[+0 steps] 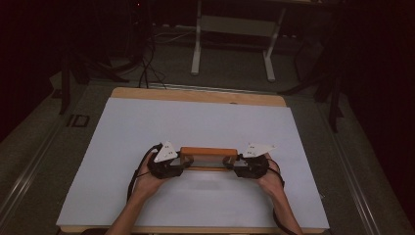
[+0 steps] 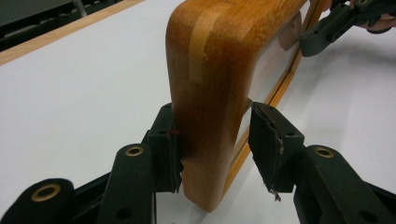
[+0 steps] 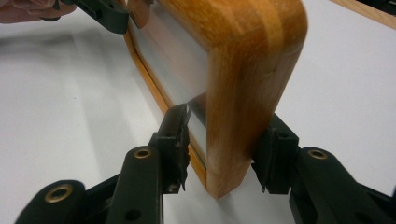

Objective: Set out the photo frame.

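Upright on the white table (image 1: 122,147), a wooden picture frame (image 1: 205,157) is flanked end-on by both grippers. The right gripper (image 3: 224,149) is clamped on its end; the left gripper (image 2: 219,149) is loosened, one pad clear. Toppling may be caused by one-sided support.
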Demonstrator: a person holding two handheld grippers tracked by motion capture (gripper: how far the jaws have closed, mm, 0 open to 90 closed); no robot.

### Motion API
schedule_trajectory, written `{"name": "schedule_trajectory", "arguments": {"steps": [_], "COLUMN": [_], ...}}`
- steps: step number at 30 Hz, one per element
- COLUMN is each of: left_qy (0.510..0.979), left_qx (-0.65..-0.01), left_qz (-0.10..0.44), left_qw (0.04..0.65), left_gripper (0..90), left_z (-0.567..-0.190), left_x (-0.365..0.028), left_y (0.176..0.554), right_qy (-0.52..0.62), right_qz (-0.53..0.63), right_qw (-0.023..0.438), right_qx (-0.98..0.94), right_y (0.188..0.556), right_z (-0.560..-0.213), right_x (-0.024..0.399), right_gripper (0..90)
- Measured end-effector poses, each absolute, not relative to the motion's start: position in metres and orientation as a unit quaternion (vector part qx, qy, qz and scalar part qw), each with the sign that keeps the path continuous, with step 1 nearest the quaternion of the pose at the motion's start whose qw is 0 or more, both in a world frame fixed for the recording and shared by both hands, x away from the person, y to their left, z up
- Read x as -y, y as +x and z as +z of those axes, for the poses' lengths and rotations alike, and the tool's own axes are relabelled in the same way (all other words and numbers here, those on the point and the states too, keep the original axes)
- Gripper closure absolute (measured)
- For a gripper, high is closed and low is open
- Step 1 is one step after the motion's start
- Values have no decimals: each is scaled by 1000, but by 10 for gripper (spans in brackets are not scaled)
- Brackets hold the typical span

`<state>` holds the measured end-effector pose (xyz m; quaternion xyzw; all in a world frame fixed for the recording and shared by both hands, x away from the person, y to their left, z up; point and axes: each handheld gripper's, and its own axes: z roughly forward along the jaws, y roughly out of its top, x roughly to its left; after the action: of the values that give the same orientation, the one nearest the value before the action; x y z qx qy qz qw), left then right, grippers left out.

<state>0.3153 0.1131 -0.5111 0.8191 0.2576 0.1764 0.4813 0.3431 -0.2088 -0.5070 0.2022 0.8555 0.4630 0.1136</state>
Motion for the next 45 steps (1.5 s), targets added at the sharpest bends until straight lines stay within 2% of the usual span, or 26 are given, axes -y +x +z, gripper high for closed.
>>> {"name": "schedule_trajectory", "arguments": {"steps": [36,45], "left_qy": [782,777], "left_qx": [-327,-341], "left_qz": [76,60], "left_qw": [525,526], "left_gripper": [561,559], "left_z": [-514,-521], "left_x": [-125,-125], "left_y": [331,336], "right_qy": [269,283], "right_qz": [489,489], "right_qw": [21,16], "right_qx": [-829,-825], "right_y": [356,360], "right_z": [-510,-513], "right_x": [213,213], "right_gripper": [590,583]}}
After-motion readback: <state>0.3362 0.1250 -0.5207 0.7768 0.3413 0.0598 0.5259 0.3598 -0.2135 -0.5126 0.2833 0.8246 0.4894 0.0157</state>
